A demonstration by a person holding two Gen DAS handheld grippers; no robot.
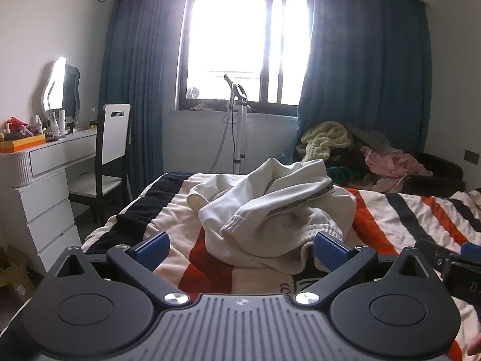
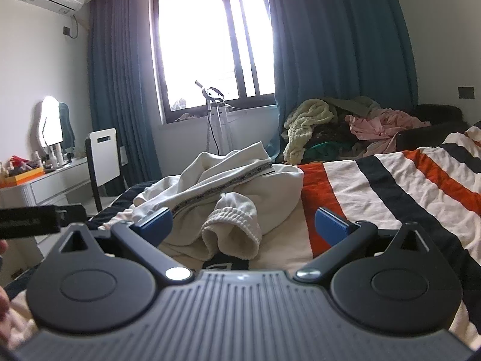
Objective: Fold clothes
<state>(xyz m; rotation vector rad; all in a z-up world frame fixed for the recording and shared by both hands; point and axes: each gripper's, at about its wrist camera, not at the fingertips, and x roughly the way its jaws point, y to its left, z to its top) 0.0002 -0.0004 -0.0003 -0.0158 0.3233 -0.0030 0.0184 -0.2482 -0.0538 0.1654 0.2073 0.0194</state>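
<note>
A crumpled cream-white sweatshirt with ribbed cuffs and a grey trim band lies on the striped bed; it also shows in the right wrist view. My left gripper is open and empty, its blue pads just short of the garment's near edge. My right gripper is open and empty, with a ribbed cuff lying between and just beyond its pads. The right gripper's black body shows at the right edge of the left wrist view.
The bed has an orange, black and cream striped blanket. A pile of other clothes lies at the far right. A garment steamer stands by the window. A white dresser and a chair stand left.
</note>
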